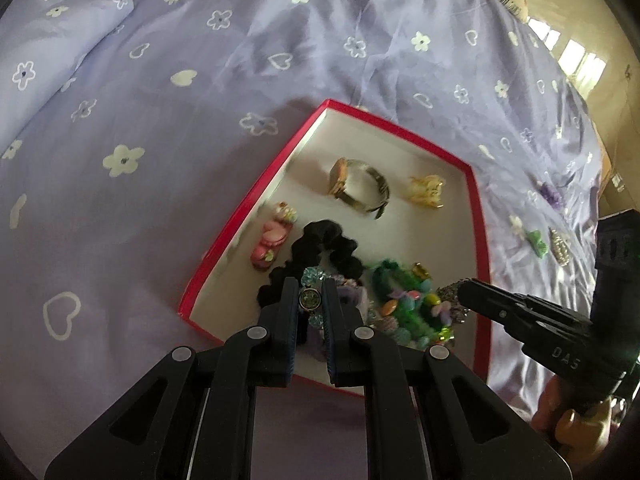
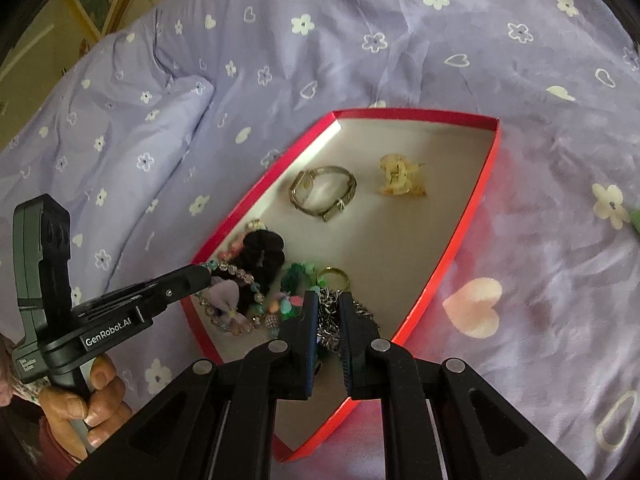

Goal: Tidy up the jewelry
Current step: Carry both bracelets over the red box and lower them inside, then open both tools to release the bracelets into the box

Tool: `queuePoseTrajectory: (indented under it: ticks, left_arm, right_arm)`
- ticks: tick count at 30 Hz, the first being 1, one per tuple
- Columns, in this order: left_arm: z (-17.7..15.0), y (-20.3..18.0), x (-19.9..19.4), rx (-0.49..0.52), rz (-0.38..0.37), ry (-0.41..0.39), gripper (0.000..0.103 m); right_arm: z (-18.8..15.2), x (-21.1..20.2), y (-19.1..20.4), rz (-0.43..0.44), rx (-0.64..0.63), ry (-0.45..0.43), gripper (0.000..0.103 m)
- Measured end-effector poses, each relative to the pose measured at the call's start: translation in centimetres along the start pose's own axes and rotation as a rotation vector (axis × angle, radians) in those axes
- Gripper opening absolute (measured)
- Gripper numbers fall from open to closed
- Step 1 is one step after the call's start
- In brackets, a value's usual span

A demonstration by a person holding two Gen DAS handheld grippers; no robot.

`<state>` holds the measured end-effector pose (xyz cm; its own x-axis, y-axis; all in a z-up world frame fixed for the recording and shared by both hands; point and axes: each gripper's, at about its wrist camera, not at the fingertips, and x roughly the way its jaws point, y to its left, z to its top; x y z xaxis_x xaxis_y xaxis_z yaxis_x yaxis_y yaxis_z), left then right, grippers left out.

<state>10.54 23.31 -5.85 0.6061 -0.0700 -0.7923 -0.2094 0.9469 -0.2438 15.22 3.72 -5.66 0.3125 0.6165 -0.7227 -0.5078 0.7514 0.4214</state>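
left gripper (image 1: 311,285) jaws clamp beaded bracelet (image 1: 310,300) | right gripper (image 2: 328,298) jaws clamp chain (image 2: 329,312)

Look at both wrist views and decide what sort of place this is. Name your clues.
Most likely a bedroom: the red tray of jewelry lies on a lilac bedsheet printed with flowers and hearts, with a matching pillow beside it.

We see a red-walled box (image 1: 256,184) with a pale floor, on lilac bedding (image 1: 160,80) printed with white flowers and hearts; ahead of our black left gripper (image 1: 311,286), a black scrunchie (image 1: 320,240).
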Motion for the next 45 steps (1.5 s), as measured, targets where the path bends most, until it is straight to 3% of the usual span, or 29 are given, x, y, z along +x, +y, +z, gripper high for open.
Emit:
queuePoseTrajectory:
  ticks: [22, 33, 36, 38, 40, 45]
  left_arm:
    - [-0.7, 0.2, 1.4, -0.001, 0.042, 0.040, 0.010]
    - [-0.7, 0.1, 1.4, 0.001, 0.040, 0.044, 0.010]
    - [-0.7, 0.1, 1.4, -0.001, 0.041, 0.042, 0.017]
    - [-0.7, 0.1, 1.2, -0.005, 0.041, 0.036, 0.025]
    - [-0.7, 0.0, 1.0, -0.003, 0.038, 0.032, 0.026]
    - [-0.7, -0.5, 0.6, 0.013, 0.044, 0.023, 0.037]
  right_arm:
    - [-0.5, 1.1, 0.5, -0.010, -0.019, 0.038, 0.010]
    - [-0.4, 1.1, 0.3, 0.008, -0.001, 0.036, 0.015]
    - [-0.4, 1.1, 0.2, 0.015, 0.009, 0.035, 0.017]
    - [-0.4, 0.9, 0.2, 0.019, 0.014, 0.027, 0.021]
    - [-0.4, 0.5, 0.2, 0.025, 0.019, 0.012, 0.031]
    - [-0.1, -0.5, 0.2, 0.030, 0.021, -0.017, 0.038]
